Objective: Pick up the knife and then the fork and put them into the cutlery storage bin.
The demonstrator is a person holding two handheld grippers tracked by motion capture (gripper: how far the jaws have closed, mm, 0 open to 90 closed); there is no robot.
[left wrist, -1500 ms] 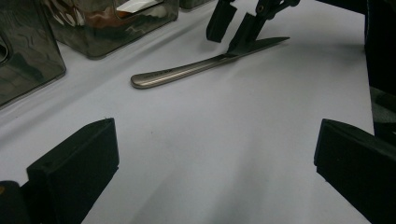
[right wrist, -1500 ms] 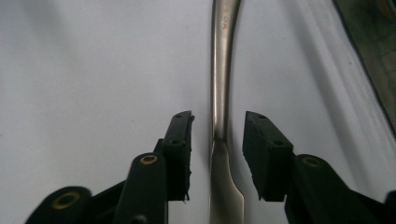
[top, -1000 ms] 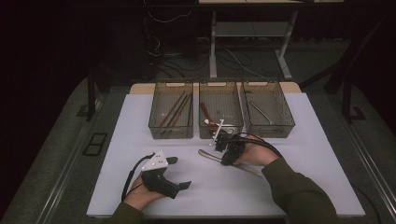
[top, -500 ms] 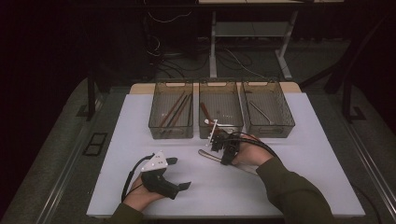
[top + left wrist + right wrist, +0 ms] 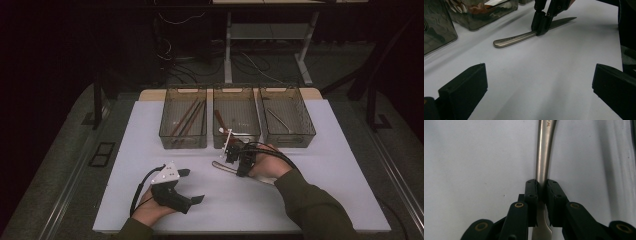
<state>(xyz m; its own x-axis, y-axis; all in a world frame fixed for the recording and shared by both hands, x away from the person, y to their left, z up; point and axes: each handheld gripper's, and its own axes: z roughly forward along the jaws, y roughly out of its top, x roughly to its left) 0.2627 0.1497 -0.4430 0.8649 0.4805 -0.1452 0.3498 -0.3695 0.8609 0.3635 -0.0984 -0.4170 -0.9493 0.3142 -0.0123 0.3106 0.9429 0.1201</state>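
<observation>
Right gripper (image 5: 234, 161) is clamping a table knife (image 5: 524, 37) lying flat on the white table (image 5: 325, 165), at 6 o'clock of the middle bin (image 5: 236, 120). Lifting and binning are remaining, probably. Knife: matte steel, slim curved handle. Left gripper (image 5: 192, 186) is resting agape, empty.

Silver, brushed-metal knife (image 5: 529, 35) on a plain white desk (image 5: 325, 165). Black right gripper (image 5: 542, 185) (small brass-coloured rivets along its jaws) and black left gripper (image 5: 192, 186) under a pale grey plate. Smoky, see-through grey-brown bins (image 5: 183, 141), reddish-brown sticks (image 5: 186, 116) in the leftmost; dark olive sleeves (image 5: 315, 205).
</observation>
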